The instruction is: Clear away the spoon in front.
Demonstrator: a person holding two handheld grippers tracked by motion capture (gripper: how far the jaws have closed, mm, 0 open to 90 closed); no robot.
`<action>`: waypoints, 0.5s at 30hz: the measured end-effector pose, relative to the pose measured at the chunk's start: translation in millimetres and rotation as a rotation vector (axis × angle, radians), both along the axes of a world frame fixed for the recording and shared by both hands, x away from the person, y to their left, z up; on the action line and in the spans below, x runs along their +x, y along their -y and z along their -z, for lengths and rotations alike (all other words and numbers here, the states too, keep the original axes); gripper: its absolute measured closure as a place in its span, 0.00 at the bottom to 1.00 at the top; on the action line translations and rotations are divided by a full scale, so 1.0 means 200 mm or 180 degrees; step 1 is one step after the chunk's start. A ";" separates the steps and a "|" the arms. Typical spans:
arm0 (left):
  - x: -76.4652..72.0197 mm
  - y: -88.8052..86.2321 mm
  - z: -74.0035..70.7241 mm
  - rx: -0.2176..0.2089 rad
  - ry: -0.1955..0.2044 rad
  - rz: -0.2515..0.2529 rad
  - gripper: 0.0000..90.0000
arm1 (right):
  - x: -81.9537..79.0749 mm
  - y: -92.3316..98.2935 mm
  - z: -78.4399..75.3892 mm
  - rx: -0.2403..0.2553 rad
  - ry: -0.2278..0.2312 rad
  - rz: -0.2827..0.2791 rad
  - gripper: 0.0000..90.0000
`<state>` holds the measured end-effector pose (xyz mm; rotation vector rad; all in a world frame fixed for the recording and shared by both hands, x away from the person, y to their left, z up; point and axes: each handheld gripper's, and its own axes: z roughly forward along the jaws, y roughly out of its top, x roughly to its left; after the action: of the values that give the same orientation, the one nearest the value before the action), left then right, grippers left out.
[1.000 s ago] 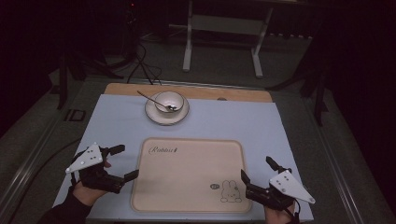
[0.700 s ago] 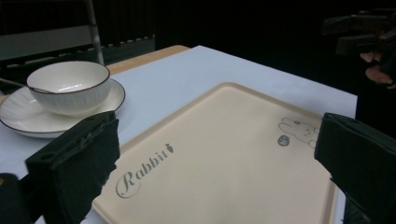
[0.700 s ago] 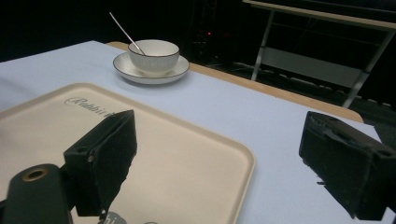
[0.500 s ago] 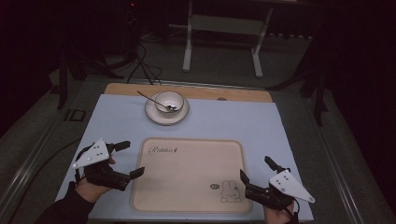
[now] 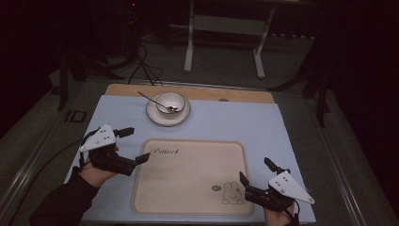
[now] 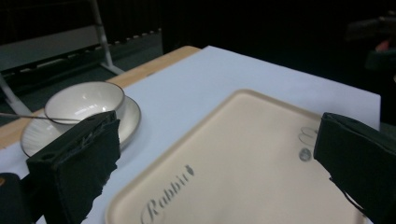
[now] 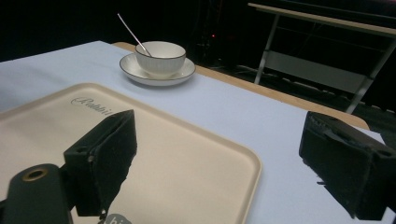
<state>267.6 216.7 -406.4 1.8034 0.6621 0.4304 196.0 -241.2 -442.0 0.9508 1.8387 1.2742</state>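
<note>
Since a second ago, your left gripper (image 5: 132, 145) has moved forward and inward, toward the tray's (image 5: 188, 188) near-left corner; your right gripper (image 5: 256, 172) has barely shifted.

Your left gripper now sits at the tray's left edge, jaws wide apart and holding nothing. One jaw tip reaches the tray's rim near the printed word "Rabbit" (image 5: 165, 151); the other points out over the bare cloth (image 5: 235, 120). In the left gripper view, the tray (image 6: 243, 158) lies between the two black jaws.

Your right gripper sits at the tray's near-right corner, jaws also wide apart and empty. One jaw hangs over the tray beside the rabbit drawing (image 5: 231, 193); the other is outside the rim, over the cloth. In the right gripper view, the tray's corner (image 7: 224, 154) falls between the jaws.

The cream tray lies flat on the pale blue cloth that covers the surface, on the near half. Beyond it, well apart from both grippers, a white bowl (image 5: 170, 101) stands on a saucer (image 5: 157, 117), with a spoon (image 5: 153, 99) leaning in the bowl.
</note>
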 end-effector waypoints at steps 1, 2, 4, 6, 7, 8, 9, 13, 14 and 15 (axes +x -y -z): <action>0.01 0.00 -0.01 -0.0013 -0.0005 -0.0017 0.02 | 0.00 0.00 0.00 -0.0003 -0.0003 0.0001 0.12; 0.03 -0.01 -0.02 -0.0013 -0.0002 -0.0036 0.02 | 0.00 0.00 0.00 0.0001 -0.0003 -0.0003 0.12; 0.06 -0.01 -0.03 0.0017 0.0014 -0.0069 0.02 | 0.00 0.00 0.00 0.0009 -0.0009 -0.0005 0.12; 0.09 -0.01 -0.05 0.0032 0.0014 -0.0104 0.02 | 0.00 -0.01 0.00 0.0007 -0.0010 -0.0015 0.12; 0.11 -0.01 -0.05 0.0031 0.0008 -0.0127 0.02 | 0.00 -0.01 0.00 0.0006 -0.0005 -0.0021 0.12; 0.13 -0.02 -0.05 0.0037 0.0011 -0.0152 0.02 | 0.00 -0.01 0.00 0.0004 -0.0007 -0.0025 0.12; 0.14 -0.02 -0.05 0.0043 0.0007 -0.0177 0.02 | 0.00 -0.01 0.00 0.0002 -0.0006 -0.0028 0.12; 0.22 -0.02 -0.04 0.0051 -0.0054 -0.0275 0.03 | 0.00 -0.02 0.01 0.0002 -0.0012 -0.0041 0.12; 0.24 -0.02 -0.03 0.0046 -0.0071 -0.0298 0.03 | 0.00 -0.02 0.01 0.0008 -0.0013 -0.0043 0.12; 0.25 -0.02 -0.02 0.0039 -0.0080 -0.0324 0.03 | 0.00 -0.02 0.01 0.0022 -0.0010 -0.0049 0.12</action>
<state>318.2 221.3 -401.7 1.7944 0.7729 0.4814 195.5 -237.3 -443.4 0.9446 1.8485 1.2896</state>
